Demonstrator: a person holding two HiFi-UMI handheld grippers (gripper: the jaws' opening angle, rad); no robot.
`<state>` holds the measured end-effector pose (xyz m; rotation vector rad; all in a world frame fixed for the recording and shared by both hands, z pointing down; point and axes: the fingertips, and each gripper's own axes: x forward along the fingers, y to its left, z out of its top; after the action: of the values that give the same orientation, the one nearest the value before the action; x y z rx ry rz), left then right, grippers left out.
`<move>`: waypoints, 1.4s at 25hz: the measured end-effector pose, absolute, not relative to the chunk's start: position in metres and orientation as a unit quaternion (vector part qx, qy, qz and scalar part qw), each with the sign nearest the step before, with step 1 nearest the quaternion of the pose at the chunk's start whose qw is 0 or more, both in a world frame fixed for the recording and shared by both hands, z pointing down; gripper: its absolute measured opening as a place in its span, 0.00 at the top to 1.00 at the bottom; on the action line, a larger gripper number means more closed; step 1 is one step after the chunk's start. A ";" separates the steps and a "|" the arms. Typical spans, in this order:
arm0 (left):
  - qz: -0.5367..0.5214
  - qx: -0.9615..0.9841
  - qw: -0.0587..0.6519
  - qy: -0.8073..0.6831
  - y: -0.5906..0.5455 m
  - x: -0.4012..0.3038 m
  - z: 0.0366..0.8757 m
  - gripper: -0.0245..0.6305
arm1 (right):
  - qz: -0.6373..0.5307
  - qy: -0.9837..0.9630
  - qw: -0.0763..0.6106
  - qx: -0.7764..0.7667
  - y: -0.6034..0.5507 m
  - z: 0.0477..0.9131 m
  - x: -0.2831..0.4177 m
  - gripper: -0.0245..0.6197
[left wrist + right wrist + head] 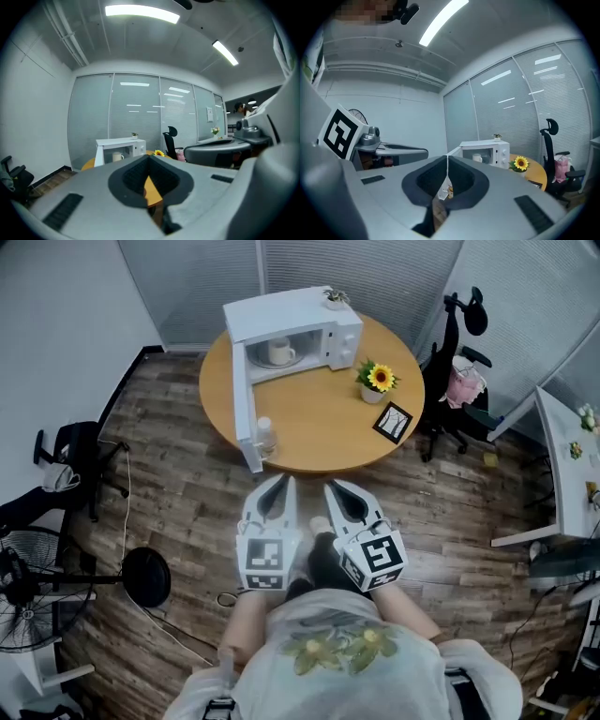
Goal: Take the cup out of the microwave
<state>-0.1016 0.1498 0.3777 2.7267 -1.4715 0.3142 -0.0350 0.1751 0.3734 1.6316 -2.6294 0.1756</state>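
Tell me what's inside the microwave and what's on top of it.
Inside the open microwave stands a white cup. A small potted plant sits on top. The cup's contents cannot be seen, and the cavity's back corners are shadowed.

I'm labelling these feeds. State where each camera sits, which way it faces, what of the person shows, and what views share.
Head view: on the person's head, looking steeply down past the torso, left tool and right tool to the table with the open microwave.
Left gripper view: on the left tool, looking along its shut jaws toward the microwave; right tool at right.
Right gripper view: on the right tool, looking along its shut jaws toward the microwave; left tool at left.
Shared: all three show the cup inside.
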 end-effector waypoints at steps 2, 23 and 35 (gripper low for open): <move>0.102 0.875 0.012 -0.472 0.146 -0.099 0.378 0.96 | 0.058 -0.852 0.024 0.520 0.170 0.376 -0.036 0.93; 0.122 0.863 0.052 -0.488 0.060 -0.088 0.399 0.96 | 0.087 -0.869 0.058 0.483 0.063 0.389 -0.014 0.58; 0.126 0.856 0.074 -0.496 0.003 -0.070 0.414 0.96 | 0.118 -0.874 0.082 0.464 -0.008 0.412 0.004 0.58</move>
<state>-0.0700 0.0032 0.4135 2.5688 -1.4877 0.3791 0.0042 -0.0082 0.4117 1.3875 -2.6114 0.3519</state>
